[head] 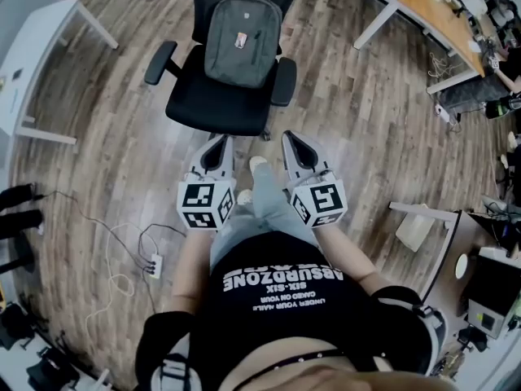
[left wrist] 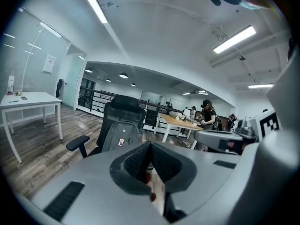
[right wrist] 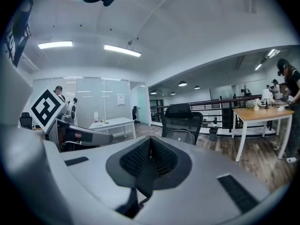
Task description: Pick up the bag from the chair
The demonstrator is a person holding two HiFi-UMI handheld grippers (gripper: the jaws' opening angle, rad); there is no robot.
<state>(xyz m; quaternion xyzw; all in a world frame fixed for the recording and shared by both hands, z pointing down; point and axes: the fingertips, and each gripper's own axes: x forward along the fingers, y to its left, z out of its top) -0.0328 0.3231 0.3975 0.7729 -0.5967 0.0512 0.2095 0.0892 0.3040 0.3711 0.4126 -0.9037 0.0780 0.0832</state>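
A grey backpack (head: pixel 242 39) leans upright against the back of a black office chair (head: pixel 216 104) ahead of me. It also shows in the left gripper view as the backpack (left wrist: pixel 121 136) and in the right gripper view as the backpack (right wrist: pixel 180 136). My left gripper (head: pixel 218 143) and right gripper (head: pixel 291 141) are held side by side near my body, short of the chair seat. Both are shut with nothing between the jaws. The left gripper's jaws (left wrist: pixel 150 146) and the right gripper's jaws (right wrist: pixel 150 142) meet at their tips.
A white table (head: pixel 32 51) stands at the left, a wooden desk (head: pixel 431 10) with clutter at the far right. Cables and a power strip (head: pixel 153 263) lie on the wood floor at lower left. A person (left wrist: pixel 207 116) works at the far desk.
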